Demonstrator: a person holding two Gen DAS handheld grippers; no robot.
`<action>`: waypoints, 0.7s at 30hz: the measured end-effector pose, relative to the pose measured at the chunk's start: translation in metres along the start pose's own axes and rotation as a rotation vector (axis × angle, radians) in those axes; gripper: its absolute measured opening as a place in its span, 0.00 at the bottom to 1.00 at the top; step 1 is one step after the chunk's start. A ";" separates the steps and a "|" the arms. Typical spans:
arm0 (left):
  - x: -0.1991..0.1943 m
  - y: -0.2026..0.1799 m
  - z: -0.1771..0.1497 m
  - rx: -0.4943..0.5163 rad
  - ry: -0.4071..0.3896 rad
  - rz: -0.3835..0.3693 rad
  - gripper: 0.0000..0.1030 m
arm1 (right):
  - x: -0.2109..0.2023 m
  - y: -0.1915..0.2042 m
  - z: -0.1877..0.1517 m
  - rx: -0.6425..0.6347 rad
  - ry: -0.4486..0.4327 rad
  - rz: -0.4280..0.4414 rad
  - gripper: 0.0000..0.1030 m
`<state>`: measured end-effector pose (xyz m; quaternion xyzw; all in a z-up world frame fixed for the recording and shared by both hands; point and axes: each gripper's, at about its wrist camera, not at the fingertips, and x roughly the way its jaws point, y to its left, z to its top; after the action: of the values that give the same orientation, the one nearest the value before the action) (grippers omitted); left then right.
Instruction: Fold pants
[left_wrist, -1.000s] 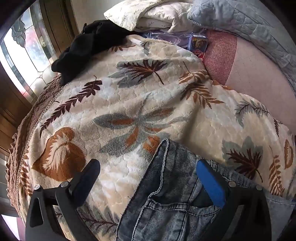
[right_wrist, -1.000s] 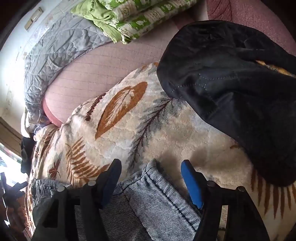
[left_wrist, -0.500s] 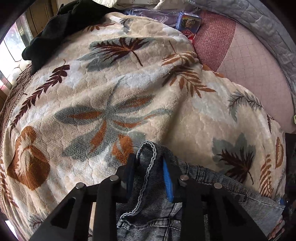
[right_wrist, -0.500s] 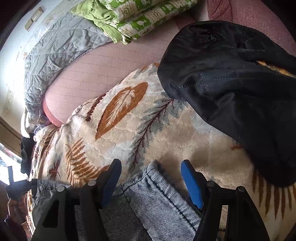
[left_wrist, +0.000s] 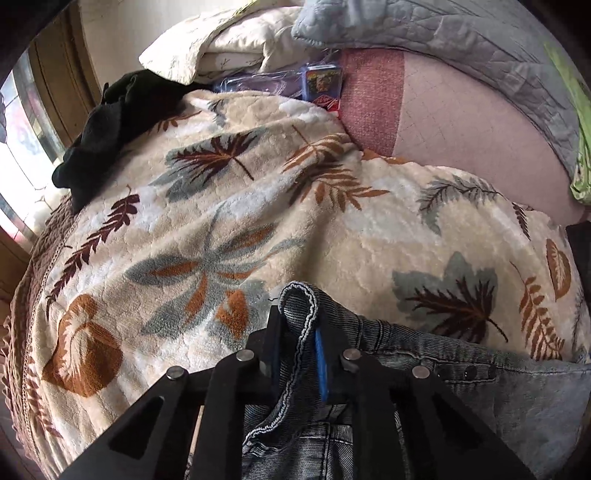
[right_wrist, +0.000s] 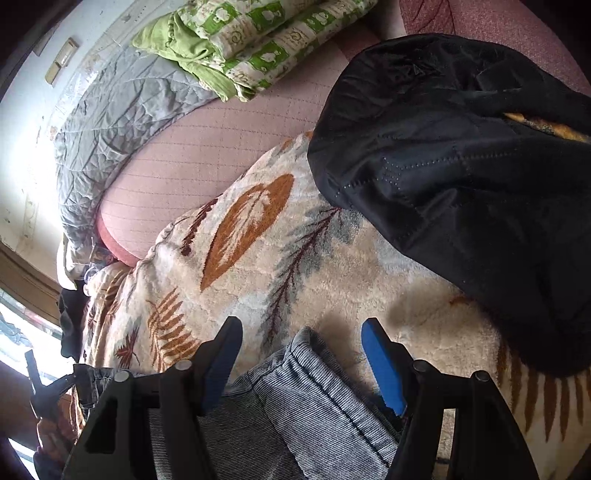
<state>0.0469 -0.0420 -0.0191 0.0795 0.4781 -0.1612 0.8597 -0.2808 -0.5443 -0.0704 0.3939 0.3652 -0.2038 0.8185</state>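
Grey-blue denim pants (left_wrist: 461, 398) lie on a cream leaf-patterned blanket (left_wrist: 258, 221). In the left wrist view my left gripper (left_wrist: 297, 325) is shut on the pants, its jaws closing tight on a bunched fold of the waistband corner that pokes up between the pads. In the right wrist view my right gripper (right_wrist: 301, 332) stands open over the hem of a pant leg (right_wrist: 295, 406). The cloth lies between the blue pads without touching them. The left gripper (right_wrist: 48, 387) also shows small at the far left, held by a hand.
A black jacket (right_wrist: 461, 184) covers the blanket's right side. Another black garment (left_wrist: 110, 129) lies by the window. At the back are cream pillows (left_wrist: 229, 55), a grey quilt (left_wrist: 461, 48), green patterned bedding (right_wrist: 258, 33), small boxes (left_wrist: 321, 81) and a pink sheet (left_wrist: 461, 129).
My left gripper went from wide open over the waistband to shut on its corner, and the fold now stands up between the pads. The right gripper kept still and open.
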 end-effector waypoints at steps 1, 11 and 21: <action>-0.007 -0.004 0.000 0.007 -0.014 -0.018 0.14 | 0.001 -0.001 0.001 -0.001 0.006 0.000 0.68; -0.063 -0.025 -0.010 0.006 -0.078 -0.059 0.14 | 0.041 0.019 -0.003 -0.140 0.020 -0.105 0.67; -0.110 -0.006 -0.022 -0.052 -0.131 -0.051 0.14 | -0.012 0.032 0.001 -0.201 0.008 -0.160 0.15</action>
<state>-0.0272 -0.0194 0.0625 0.0342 0.4267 -0.1755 0.8865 -0.2685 -0.5246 -0.0449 0.2804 0.4173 -0.2291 0.8335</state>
